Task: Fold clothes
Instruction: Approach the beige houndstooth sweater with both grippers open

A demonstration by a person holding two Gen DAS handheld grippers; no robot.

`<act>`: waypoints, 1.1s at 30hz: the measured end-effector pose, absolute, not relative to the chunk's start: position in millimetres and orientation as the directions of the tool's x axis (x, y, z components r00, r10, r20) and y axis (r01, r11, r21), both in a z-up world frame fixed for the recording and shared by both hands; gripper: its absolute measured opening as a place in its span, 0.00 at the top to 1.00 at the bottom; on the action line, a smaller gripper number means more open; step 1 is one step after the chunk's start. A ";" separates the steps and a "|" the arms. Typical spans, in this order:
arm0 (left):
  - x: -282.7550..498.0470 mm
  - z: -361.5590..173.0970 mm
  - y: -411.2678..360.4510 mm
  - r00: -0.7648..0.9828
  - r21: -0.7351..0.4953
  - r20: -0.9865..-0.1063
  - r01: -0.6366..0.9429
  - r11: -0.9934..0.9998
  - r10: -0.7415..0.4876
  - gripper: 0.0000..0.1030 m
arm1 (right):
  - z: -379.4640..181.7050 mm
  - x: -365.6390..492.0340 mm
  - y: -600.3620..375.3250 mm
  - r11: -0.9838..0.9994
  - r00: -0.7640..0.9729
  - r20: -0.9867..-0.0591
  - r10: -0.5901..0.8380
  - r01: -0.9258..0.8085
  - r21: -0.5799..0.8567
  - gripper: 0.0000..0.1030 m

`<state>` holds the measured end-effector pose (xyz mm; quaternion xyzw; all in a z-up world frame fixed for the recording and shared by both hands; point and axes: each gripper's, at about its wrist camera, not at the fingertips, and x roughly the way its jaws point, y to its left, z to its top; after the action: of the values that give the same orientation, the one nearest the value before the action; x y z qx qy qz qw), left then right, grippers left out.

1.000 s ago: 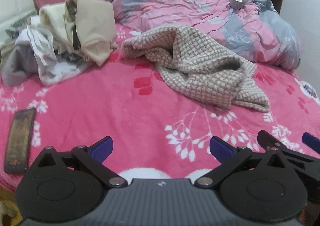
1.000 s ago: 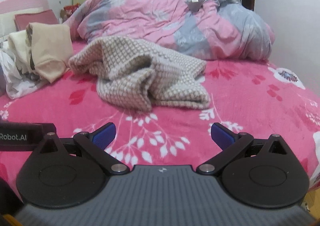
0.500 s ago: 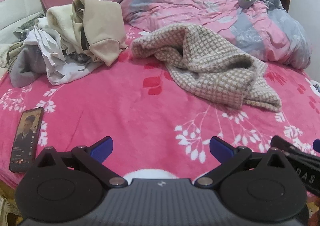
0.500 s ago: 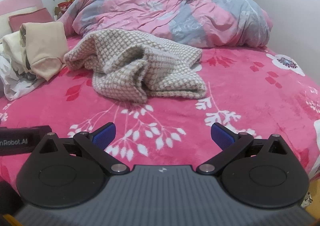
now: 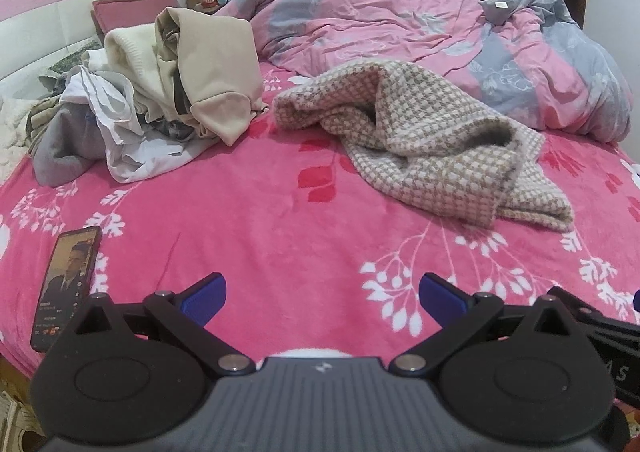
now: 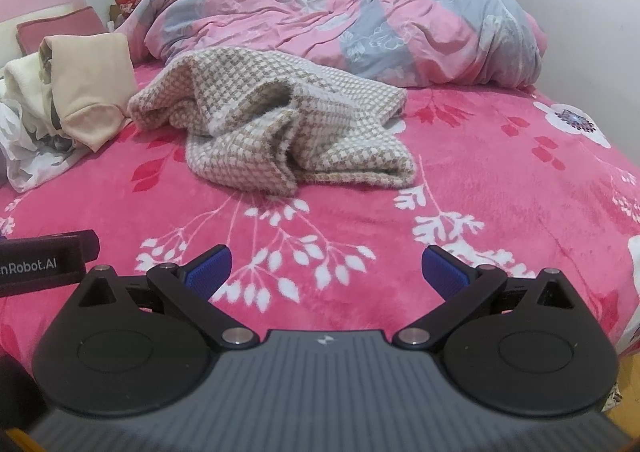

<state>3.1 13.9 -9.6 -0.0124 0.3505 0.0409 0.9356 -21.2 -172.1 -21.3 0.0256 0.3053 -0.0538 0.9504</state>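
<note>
A crumpled beige-and-white checked knit garment [image 5: 420, 140] [image 6: 280, 128] lies in the middle of the pink flowered bedspread [image 5: 260, 228] [image 6: 480, 172]. A heap of other clothes [image 5: 160, 92] [image 6: 68, 104], with a tan piece on top, sits to its left. My left gripper [image 5: 322, 298] is open near the bed's front edge, well short of the knit, with nothing between its blue pads. My right gripper [image 6: 326, 270] is open too, empty, and also short of the knit. Part of the left gripper's body shows at the left edge of the right wrist view.
A phone [image 5: 66, 284] with a lit screen lies on the bedspread at the front left. A bunched pink-and-grey duvet [image 5: 420, 32] [image 6: 340, 20] fills the back of the bed. A pink headboard [image 5: 72, 8] and pillow stand at the left, walls at the right.
Both grippers have risen and tilted up a little, so the bed and clothes sit lower in view. The phone has come fully into the left view. Both stayed open.
</note>
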 end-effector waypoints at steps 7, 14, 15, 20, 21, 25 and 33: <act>1.2 -9.9 13.0 0.755 0.012 -0.652 -0.086 0.996 0.073 0.00 | -22.1 -21.3 -170.1 0.993 0.804 -0.589 -0.084 0.114 0.014 0.01; 1.8 -9.7 14.0 0.756 0.020 -0.650 -0.093 0.995 0.083 0.00 | -21.5 -20.6 -169.1 0.994 0.804 -0.590 -0.079 0.112 0.019 0.01; 1.9 -9.5 14.0 0.756 0.021 -0.649 -0.094 0.995 0.085 0.00 | -21.4 -20.5 -169.0 0.994 0.804 -0.590 -0.079 0.112 0.020 0.01; 1.9 -9.6 13.7 0.758 0.029 -0.647 -0.093 0.995 0.090 0.00 | -21.1 -20.0 -168.3 0.994 0.804 -0.590 -0.075 0.110 0.024 0.01; 2.1 -9.6 13.7 0.757 0.030 -0.647 -0.093 0.995 0.090 0.00 | -21.0 -19.9 -168.1 0.994 0.804 -0.590 -0.074 0.110 0.024 0.01; 3.0 -9.6 13.8 0.758 0.030 -0.646 -0.094 0.995 0.091 0.00 | -20.6 -19.2 -167.4 0.994 0.804 -0.590 -0.072 0.108 0.025 0.01; 6.1 -10.4 13.9 0.755 0.032 -0.649 -0.095 0.995 0.093 0.00 | -19.8 -15.7 -167.2 0.994 0.805 -0.589 -0.071 0.104 0.022 0.01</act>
<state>6.1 13.9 -10.4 -0.0012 0.3461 0.0502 0.9369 -15.7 -167.2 -19.8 0.0264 0.3087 -0.0462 0.9497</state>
